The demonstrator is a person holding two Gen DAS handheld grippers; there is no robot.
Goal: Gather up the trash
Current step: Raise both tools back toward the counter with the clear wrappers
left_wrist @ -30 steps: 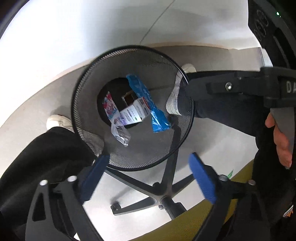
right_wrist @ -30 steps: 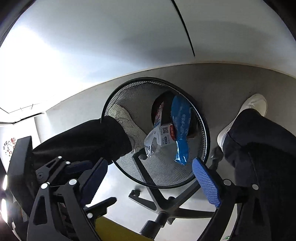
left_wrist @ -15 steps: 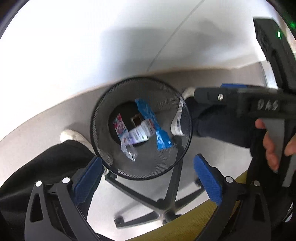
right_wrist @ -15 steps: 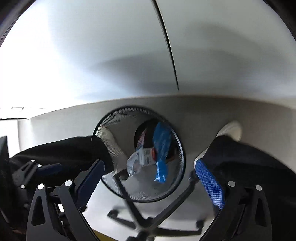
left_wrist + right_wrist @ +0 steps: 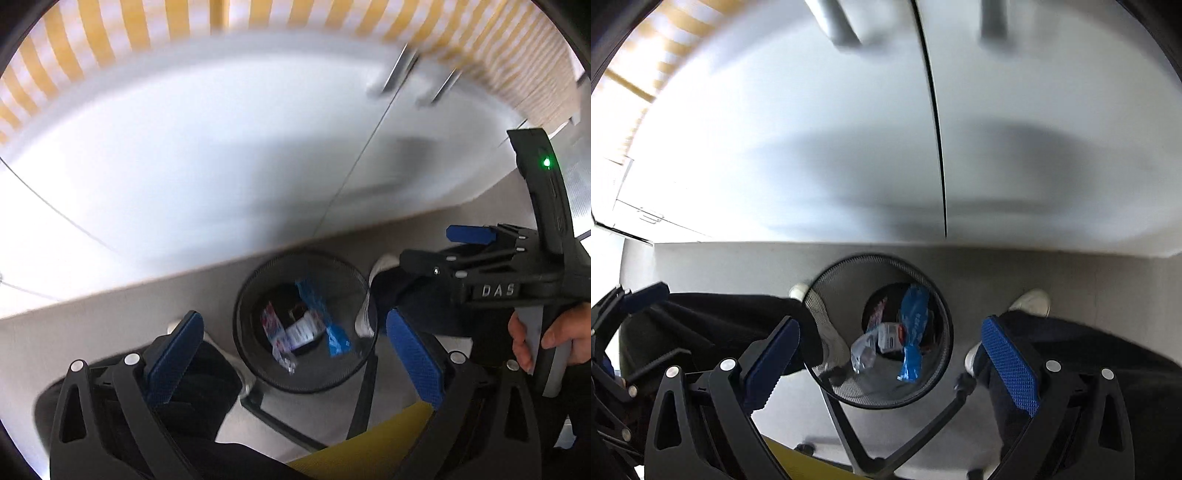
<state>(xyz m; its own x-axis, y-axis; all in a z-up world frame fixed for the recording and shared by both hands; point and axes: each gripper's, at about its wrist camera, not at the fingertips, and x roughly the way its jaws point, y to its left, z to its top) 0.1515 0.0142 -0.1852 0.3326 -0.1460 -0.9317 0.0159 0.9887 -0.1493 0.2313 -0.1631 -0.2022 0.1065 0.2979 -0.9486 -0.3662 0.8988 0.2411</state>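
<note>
Both grippers higher; bin (image 5: 255, 354), three wrappers.

Grey floor (image 5: 1071, 269) meets white cabinet doors (image 5: 812, 147) with metal handles (image 5: 397, 70); yellow-striped wall (image 5: 110, 33) above.

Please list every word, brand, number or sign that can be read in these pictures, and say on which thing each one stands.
"DAS": pale letters on the black body of the right tool, seen in the left wrist view.

Print on the long blue wrapper and the small white carton in the black wire-mesh bin: too small and blurred to read.

No other text is readable.
</note>
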